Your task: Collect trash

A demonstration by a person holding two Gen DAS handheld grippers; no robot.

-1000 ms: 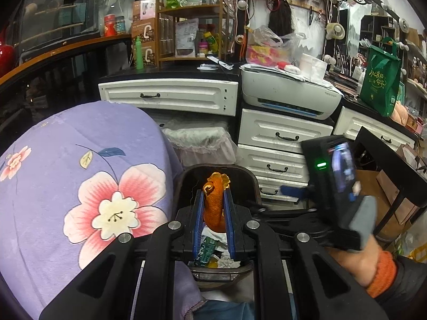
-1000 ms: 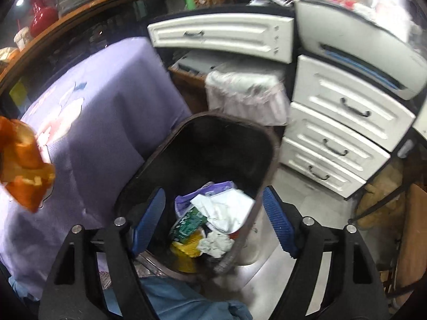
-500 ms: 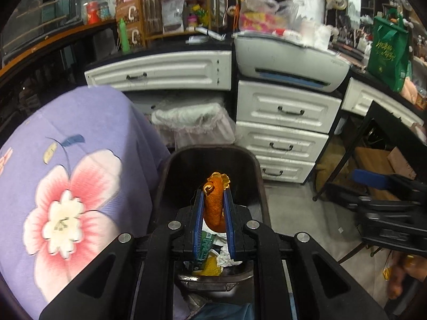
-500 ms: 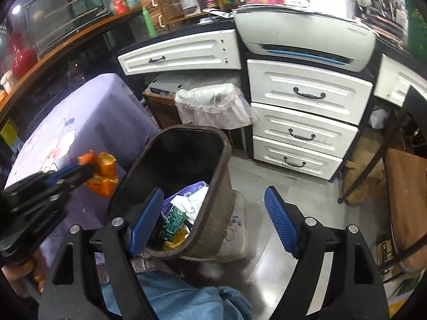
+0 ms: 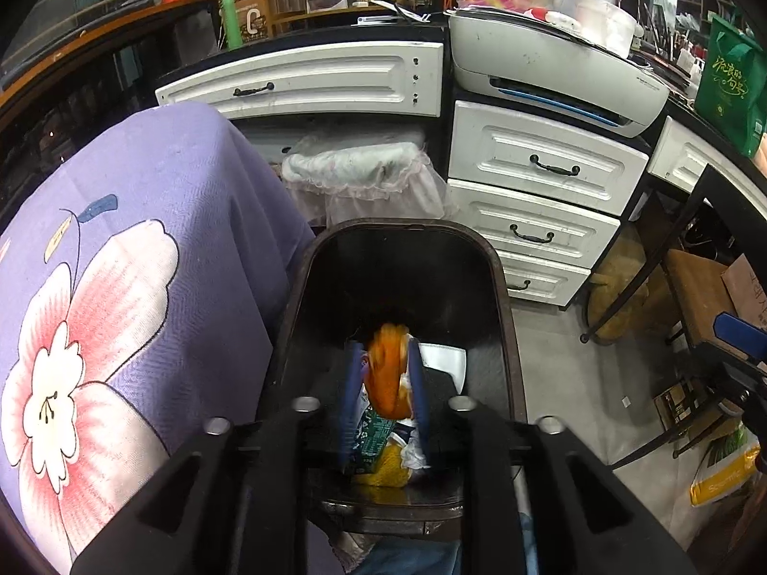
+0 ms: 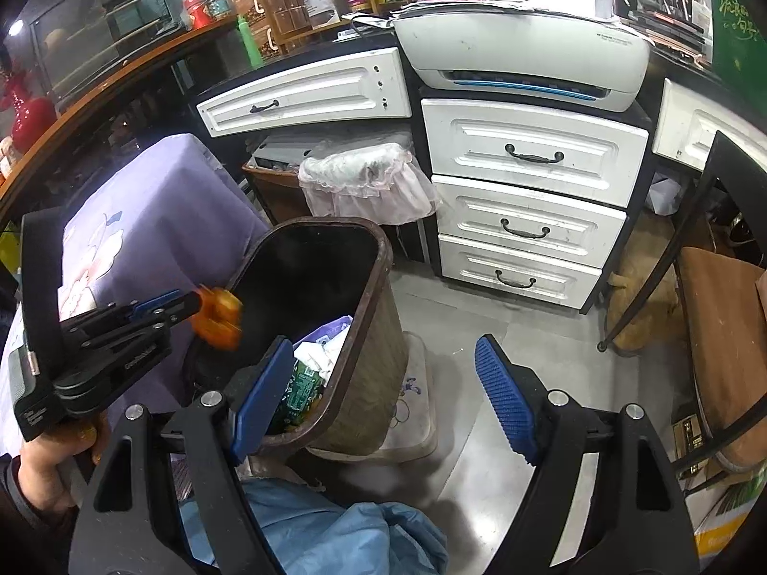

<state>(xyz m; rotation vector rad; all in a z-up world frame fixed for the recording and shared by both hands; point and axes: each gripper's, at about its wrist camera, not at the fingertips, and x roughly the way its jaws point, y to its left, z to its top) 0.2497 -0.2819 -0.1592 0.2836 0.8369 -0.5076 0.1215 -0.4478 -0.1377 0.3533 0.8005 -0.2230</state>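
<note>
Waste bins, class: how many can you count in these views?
2: the dark bin beside the purple cloth, and the bag-lined bin under the white drawers. Others may be hidden.

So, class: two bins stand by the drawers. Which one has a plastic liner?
The rear bin, under the wide drawer: a pale liner frills over its rim. The brown bin in front has none.

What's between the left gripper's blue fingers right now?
A blurred orange peel scrap, over the dark brown trash bin, as the fingers open; left wrist view shows it.

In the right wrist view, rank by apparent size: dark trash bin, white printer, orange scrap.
1. white printer and dark trash bin: look alike, and the bin is nearer, so unranked.
2. orange scrap, clearly smallest.
</note>
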